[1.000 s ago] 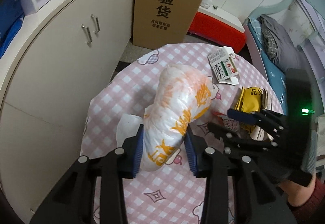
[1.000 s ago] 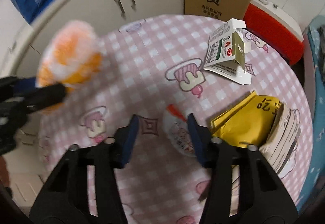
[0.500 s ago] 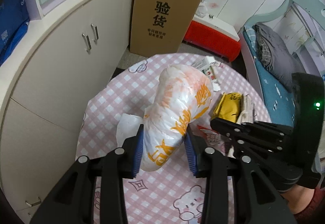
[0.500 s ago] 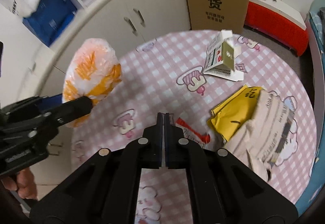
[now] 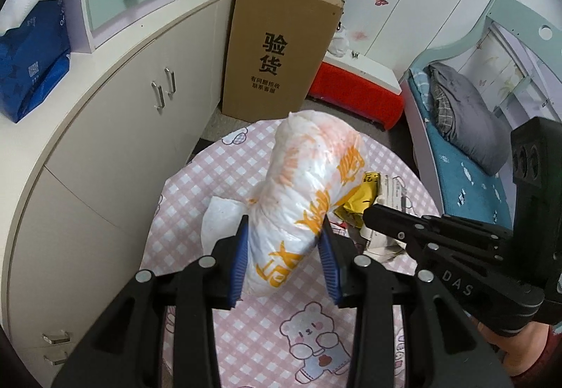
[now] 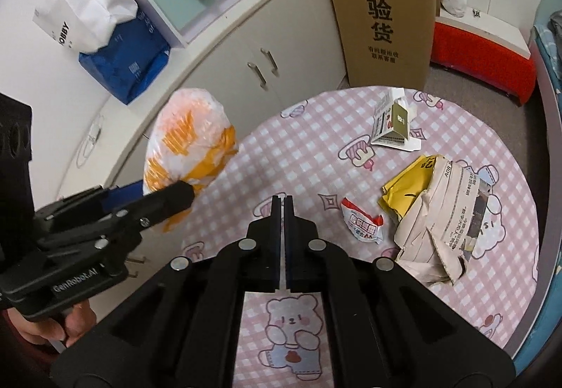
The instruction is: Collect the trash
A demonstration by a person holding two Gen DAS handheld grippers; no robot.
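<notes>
Centre-frame, left gripper (image 5: 284,252) squeezes the soft, light plastic bag (image 5: 309,198) at its neck; right gripper (image 6: 283,212) jaws together, empty.

Soft, even indoor light, no hard shadows. Strong fisheye bending at the edges, black vignette in the corners. Sharp across the pink checked round bench (image 6: 316,149); faint sheen on the white-and-orange plastic bag (image 5: 309,184).
</notes>
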